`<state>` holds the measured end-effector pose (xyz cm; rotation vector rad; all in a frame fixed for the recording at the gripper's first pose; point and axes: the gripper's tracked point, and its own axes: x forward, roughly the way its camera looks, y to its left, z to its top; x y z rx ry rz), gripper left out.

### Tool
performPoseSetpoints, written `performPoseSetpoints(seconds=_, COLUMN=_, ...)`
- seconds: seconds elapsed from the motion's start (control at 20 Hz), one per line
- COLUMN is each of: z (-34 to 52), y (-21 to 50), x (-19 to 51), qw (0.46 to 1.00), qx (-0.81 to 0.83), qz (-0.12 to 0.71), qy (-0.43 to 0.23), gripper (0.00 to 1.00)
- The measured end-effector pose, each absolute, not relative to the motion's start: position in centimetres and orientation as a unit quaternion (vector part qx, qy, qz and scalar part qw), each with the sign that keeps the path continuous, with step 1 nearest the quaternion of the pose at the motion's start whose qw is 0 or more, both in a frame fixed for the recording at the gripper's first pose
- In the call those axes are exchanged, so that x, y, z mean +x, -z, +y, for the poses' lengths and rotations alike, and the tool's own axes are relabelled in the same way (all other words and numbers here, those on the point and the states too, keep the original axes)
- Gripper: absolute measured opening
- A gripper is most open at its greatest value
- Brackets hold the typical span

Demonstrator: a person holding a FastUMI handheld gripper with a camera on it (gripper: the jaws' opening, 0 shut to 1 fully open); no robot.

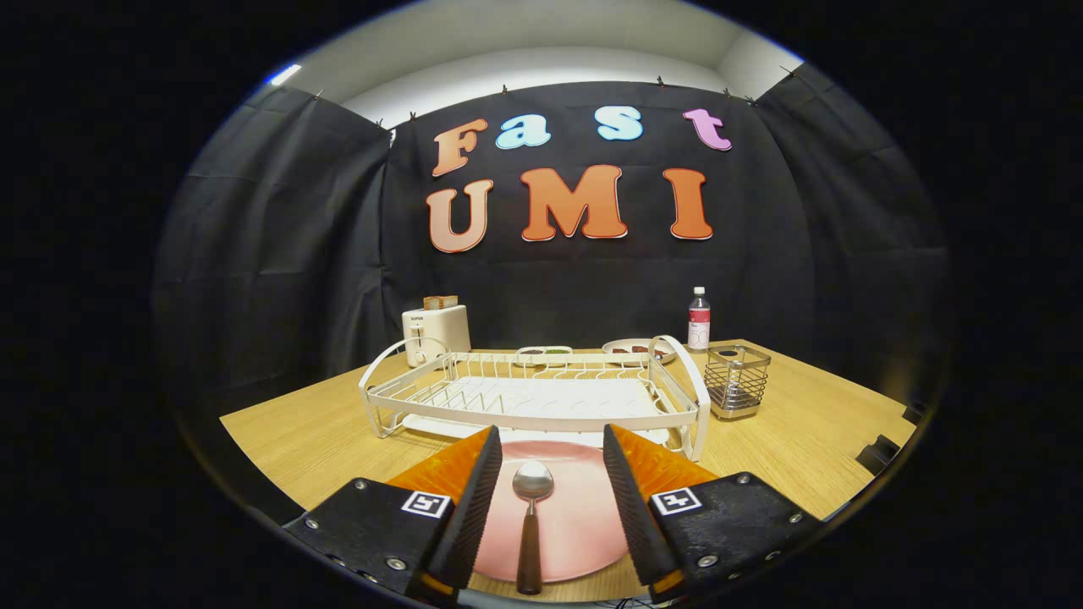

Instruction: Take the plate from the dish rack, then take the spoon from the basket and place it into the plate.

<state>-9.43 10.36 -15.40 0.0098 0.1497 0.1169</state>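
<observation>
Gripper view. One gripper (pixel 550 444), its two fingers spread wide and gripping nothing. Between the fingers, on the wooden table (pixel 787 448), lies one pink plate (pixel 575 524) bearing one spoon (pixel 531 524), bowl pointing away, dark handle nearest the camera. Beyond the plate stands one white dish rack (pixel 533 393), with no dishes in it. Beside the rack's right end, one wire basket (pixel 737 381). Farther back: one white toaster (pixel 435 334), two small dishes (pixel 543 351) (pixel 630 347), one bottle (pixel 699 319).

Small unreadable brand mark on toaster (pixel 435 333), bottle (pixel 699 320) label illegible
</observation>
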Motion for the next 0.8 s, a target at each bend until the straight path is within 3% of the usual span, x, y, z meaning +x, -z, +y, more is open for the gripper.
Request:
performPoseSetpoints(seconds=0.2, z=8.5, y=13.4, x=-9.1, qw=0.996, qx=-0.012, qz=0.070, qy=-0.055, gripper=0.93)
performPoseSetpoints(seconds=0.3, z=7.3, y=12.6, x=-8.8, qw=0.996, qx=-0.016, qz=0.069, qy=-0.055, gripper=0.97)
performPoseSetpoints(seconds=0.8, z=-1.0, y=9.9, x=-7.2, qw=0.998, qx=-0.004, qz=0.062, qy=-0.022, gripper=0.97)
